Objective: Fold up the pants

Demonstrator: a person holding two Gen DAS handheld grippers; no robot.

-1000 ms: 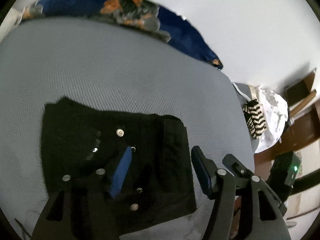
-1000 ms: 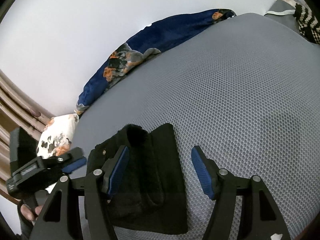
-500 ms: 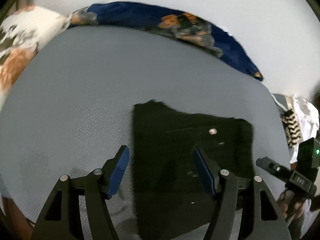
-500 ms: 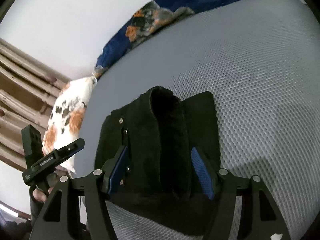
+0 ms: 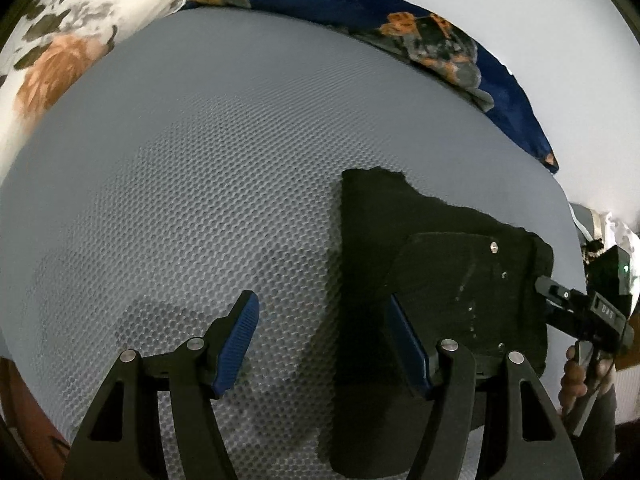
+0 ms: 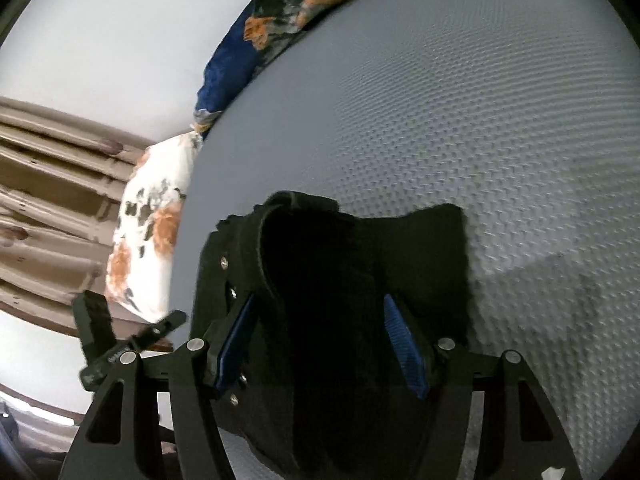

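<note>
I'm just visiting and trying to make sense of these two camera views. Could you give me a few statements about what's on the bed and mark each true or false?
1. The pants are black and lie in a compact folded bundle on the grey mattress. True.
2. The left gripper is clamped shut on the pants. False: its jaws stand open, and grey mattress shows between them.
3. The right gripper is open, with the pants showing between its blue pads. True.
4. A red blanket lies along the far edge of the mattress. False: the blanket there is dark blue with orange and grey flowers.
5. A white pillow with orange and dark flowers sits past the mattress's edge. True.
</note>
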